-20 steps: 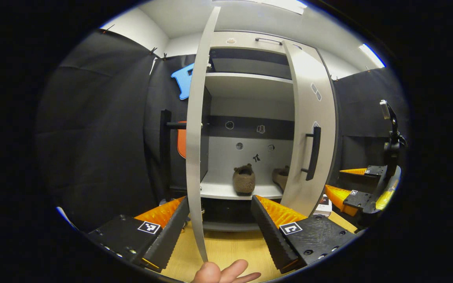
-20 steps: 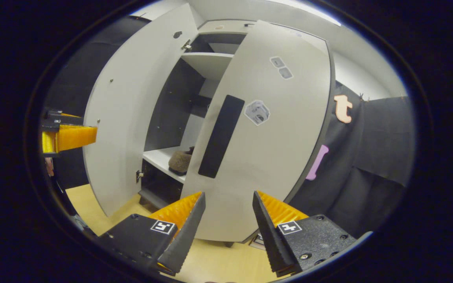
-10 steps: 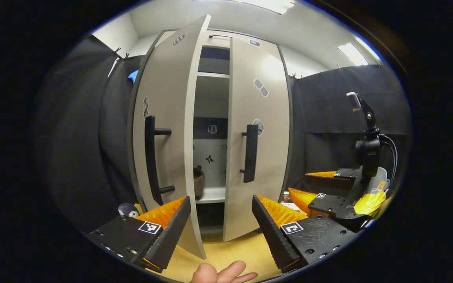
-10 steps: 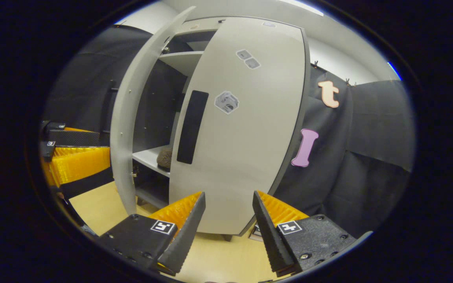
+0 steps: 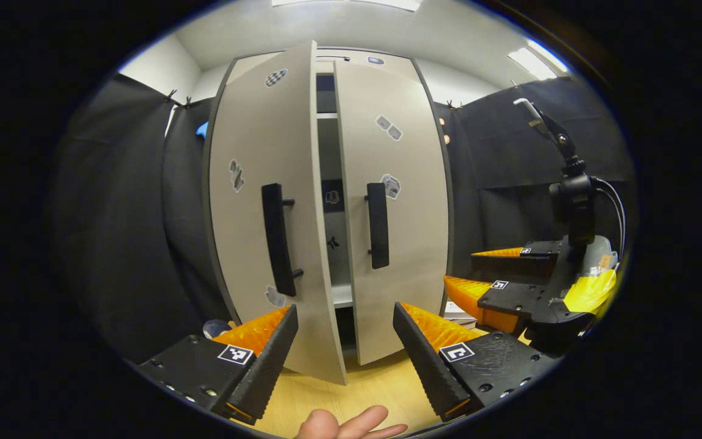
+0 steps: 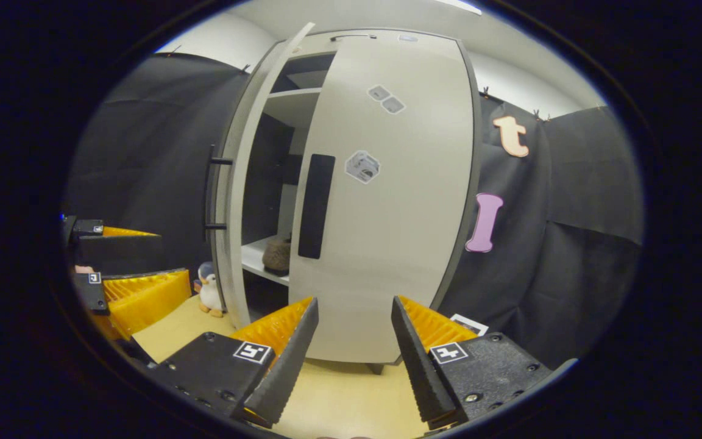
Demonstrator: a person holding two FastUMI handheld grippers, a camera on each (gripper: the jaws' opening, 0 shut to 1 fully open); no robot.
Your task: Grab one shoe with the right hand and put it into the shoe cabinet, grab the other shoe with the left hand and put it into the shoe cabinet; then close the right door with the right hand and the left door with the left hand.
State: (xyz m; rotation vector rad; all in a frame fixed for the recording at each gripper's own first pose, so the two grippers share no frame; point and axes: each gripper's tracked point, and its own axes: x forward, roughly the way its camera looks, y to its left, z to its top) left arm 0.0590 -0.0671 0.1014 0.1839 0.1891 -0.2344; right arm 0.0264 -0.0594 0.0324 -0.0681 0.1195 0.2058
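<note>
Your left gripper [image 5: 345, 341] has its jaws spread wide and holds nothing; the bottom corner of the left door [image 5: 265, 213] sits in the gap between its fingers, and whether it touches a finger cannot be told. Your fingertips [image 5: 351, 425] show at the bottom edge of the left gripper view.

Your right gripper [image 6: 354, 332] is likewise spread and empty, pointed at the lower part of the right door [image 6: 400, 219]. In the left gripper view it [image 5: 479, 280] hangs off to the right of the shoe cabinet [image 5: 326, 201], apart from it.

Both doors are nearly shut. The right door looks almost flush; the left door stands ajar, leaving a narrow gap between the two. Each carries a dark vertical handle [image 5: 276, 239].

One shoe [image 6: 276, 255], brown and fuzzy, sits on the lower shelf [image 6: 259, 259] inside, seen through the gap in the right gripper view. The second shoe is hidden behind the doors.

A small penguin toy [image 6: 208, 291] stands on the wooden floor [image 6: 339, 396] just left of the cabinet.
</note>
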